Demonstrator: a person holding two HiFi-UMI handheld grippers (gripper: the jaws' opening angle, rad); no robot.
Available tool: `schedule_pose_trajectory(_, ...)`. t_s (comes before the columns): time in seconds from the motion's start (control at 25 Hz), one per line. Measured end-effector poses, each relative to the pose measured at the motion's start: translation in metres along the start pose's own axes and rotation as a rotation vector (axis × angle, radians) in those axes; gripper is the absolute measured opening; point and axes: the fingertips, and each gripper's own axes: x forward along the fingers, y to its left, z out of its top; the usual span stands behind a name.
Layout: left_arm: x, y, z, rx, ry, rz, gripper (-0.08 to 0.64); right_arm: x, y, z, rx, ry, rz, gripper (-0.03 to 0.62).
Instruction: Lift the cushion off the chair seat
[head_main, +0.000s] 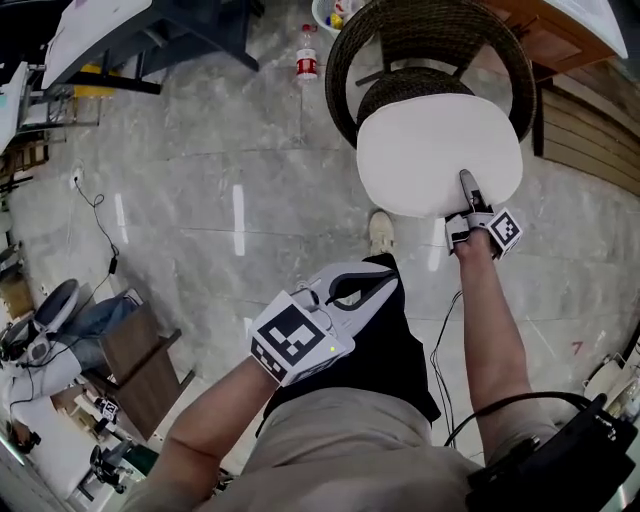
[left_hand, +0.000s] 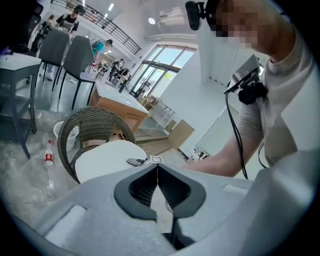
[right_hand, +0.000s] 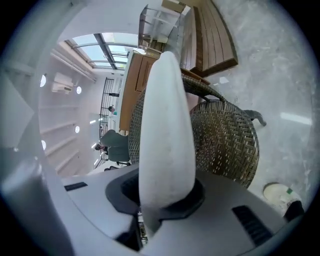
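The white cushion (head_main: 435, 150) sits over the seat of the wicker chair (head_main: 345, 70), its near edge pinched in the right tongs (head_main: 470, 190), whose jaws close narrowly on the padding. The dark woven seat shows beyond the cushion's far edge; whether that edge touches the seat cannot be told. The left tongs (head_main: 365, 285) hang near the person's body, well left of the cushion, with jaws together and nothing between them. On the grey stone floor (head_main: 230, 150), a red-labelled bottle (head_main: 307, 60) stands just left of the chair, a white bucket (head_main: 325, 15) beyond it. Wooden decking (head_main: 590, 140) borders the chair's right side, and a shoe (head_main: 381, 232) rests near the cushion's near-left edge.
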Motion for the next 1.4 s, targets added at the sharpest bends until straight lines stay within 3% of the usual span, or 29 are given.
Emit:
schedule_pose_trajectory(0.56,-0.101,-0.079,-0.001,0.083,-0.082,0.018,0.008,-0.134,0.08,-0.047,-0.037,-0.023,0.06,0.058)
schedule_pose_trajectory(0.92,-0.161,-0.117,-0.009,0.123,-0.135,0.037,0.008,-0.21,0.149,-0.087,-0.06,-0.022,0.148,0.057)
schedule_pose_trajectory(1.4,-0.211,-0.166,-0.029,0.172,-0.177,0.029,0.008,-0.309,0.201,-0.121,-0.084,-0.056,0.203,0.057)
